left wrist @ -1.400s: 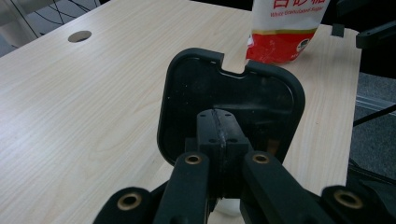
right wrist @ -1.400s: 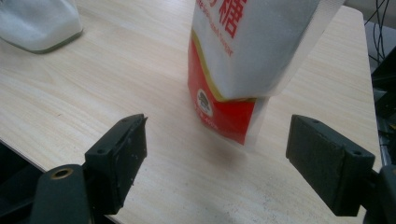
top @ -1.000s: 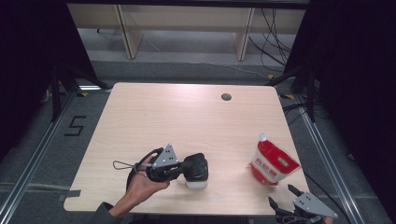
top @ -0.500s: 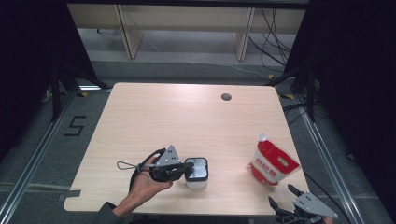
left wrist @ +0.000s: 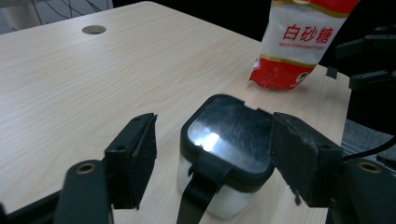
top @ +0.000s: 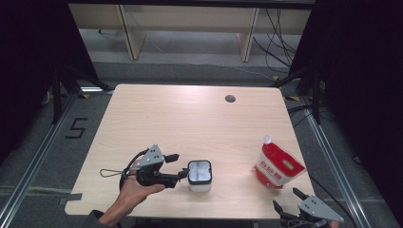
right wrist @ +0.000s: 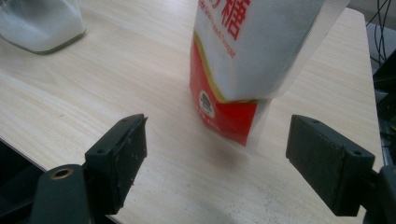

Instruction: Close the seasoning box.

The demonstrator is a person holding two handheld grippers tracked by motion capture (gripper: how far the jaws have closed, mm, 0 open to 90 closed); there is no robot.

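Jar (left wrist: 226,154): squat clear tub of white grains under a black lid; stands upright, latch tab facing the left gripper.
Place: on the table (top: 190,118), well left of the sugar bag (top: 278,165).
Left gripper (top: 181,166): jaws just opened, flanking the lid without touching.
Right gripper (right wrist: 217,163): open, before the bag.

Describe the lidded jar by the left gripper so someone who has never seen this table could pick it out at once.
On the pale wooden table, look at the near edge, left of the middle, just ahead of the left gripper, whose jaws have just been opening and stand apart from it. The jar is small, clear and squarish, with white contents and a black-rimmed lid, unlike the red-and-white pouch to its right.
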